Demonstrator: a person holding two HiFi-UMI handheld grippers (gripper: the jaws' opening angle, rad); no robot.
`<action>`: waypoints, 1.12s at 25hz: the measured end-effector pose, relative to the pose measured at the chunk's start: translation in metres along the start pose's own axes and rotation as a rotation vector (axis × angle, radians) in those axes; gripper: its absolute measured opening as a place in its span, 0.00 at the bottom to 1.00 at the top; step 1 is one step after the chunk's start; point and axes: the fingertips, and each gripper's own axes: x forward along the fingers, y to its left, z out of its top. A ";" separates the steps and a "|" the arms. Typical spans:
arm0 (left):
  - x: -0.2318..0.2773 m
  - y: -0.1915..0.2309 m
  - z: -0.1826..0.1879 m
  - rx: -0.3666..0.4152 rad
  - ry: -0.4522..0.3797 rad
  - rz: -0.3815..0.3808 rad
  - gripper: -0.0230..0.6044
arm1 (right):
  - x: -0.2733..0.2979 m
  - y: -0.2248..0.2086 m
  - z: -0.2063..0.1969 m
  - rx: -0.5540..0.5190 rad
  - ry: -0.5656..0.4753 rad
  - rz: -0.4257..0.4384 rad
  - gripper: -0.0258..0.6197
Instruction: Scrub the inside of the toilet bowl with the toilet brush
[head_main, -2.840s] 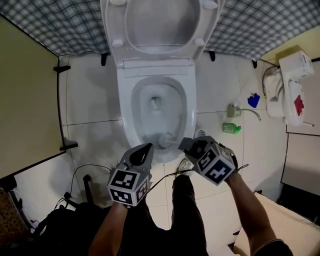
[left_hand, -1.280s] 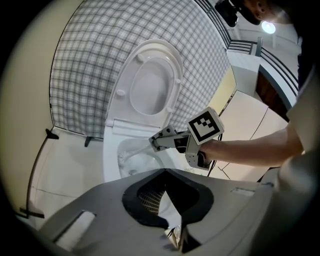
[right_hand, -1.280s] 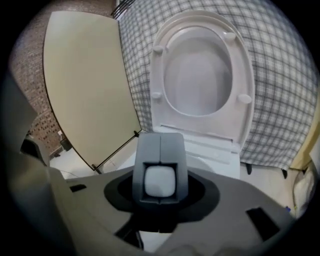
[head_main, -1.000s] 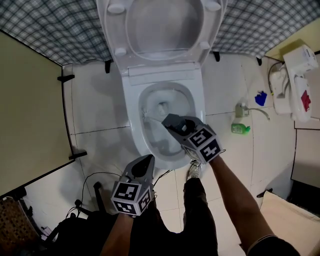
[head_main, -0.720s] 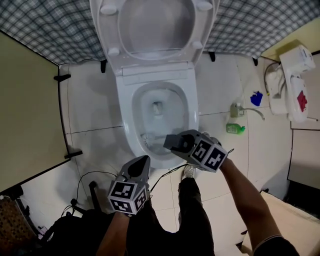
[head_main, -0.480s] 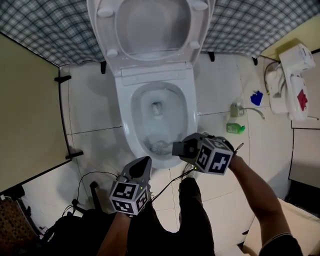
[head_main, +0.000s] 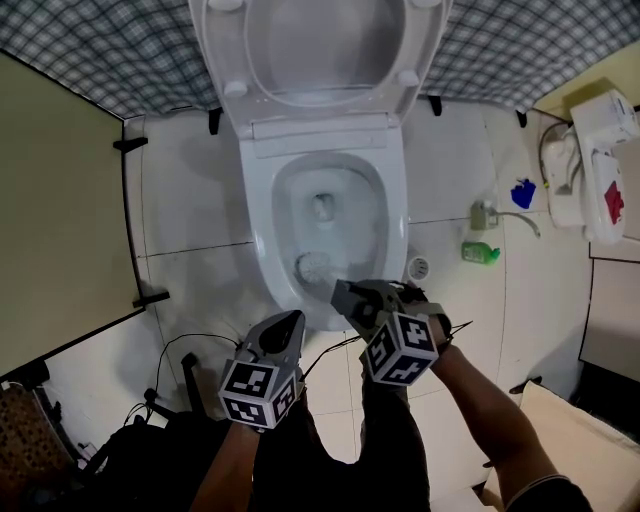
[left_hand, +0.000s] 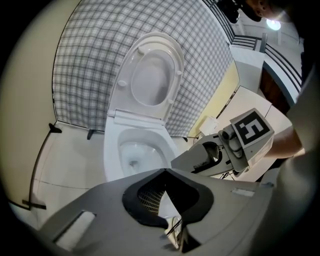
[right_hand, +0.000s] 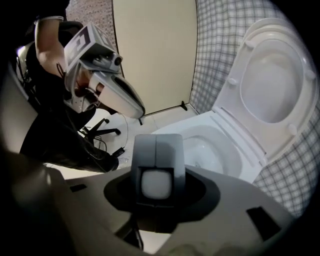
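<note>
Now your right gripper (head_main: 343, 292) sits just over the front rim of the toilet bowl (head_main: 260, 235), tipped steeply down toward it. Its jaws are clamped on the grey handle (right_hand: 156, 152) of the toilet brush (head_main: 314, 266). In the right gripper view the handle's pale square end faces you squarely between the two jaws. The brush's white bristle head is inside the bowl, low on the front inner wall and a little left of the bowl's middle, on your side of the drain opening (head_main: 322, 207). Whether the bristles press on the porcelain you cannot tell from up here. Your left gripper (head_main: 290, 319) hangs outside the bowl, just in front of its front rim and to the left of the right gripper, clear of the porcelain. Its jaws are brought together at the tips with nothing between them. Behind the bowl the seat and lid (head_main: 322, 45) stand raised against the checked wall (head_main: 110, 45). On the floor to the right of the bowl stands a green bottle (head_main: 478, 253), well apart from it. A black cable (head_main: 195, 340) trails over the tiles to the left of the bowl's front.
</note>
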 end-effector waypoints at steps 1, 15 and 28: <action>0.000 0.001 -0.001 -0.002 0.000 0.002 0.05 | 0.006 -0.006 -0.001 0.000 0.004 -0.027 0.33; 0.014 -0.005 0.002 -0.035 -0.033 -0.010 0.05 | 0.072 -0.099 -0.038 0.117 0.119 -0.069 0.33; 0.003 -0.023 0.013 -0.031 -0.045 -0.019 0.05 | -0.039 -0.014 -0.046 -0.159 0.186 0.146 0.33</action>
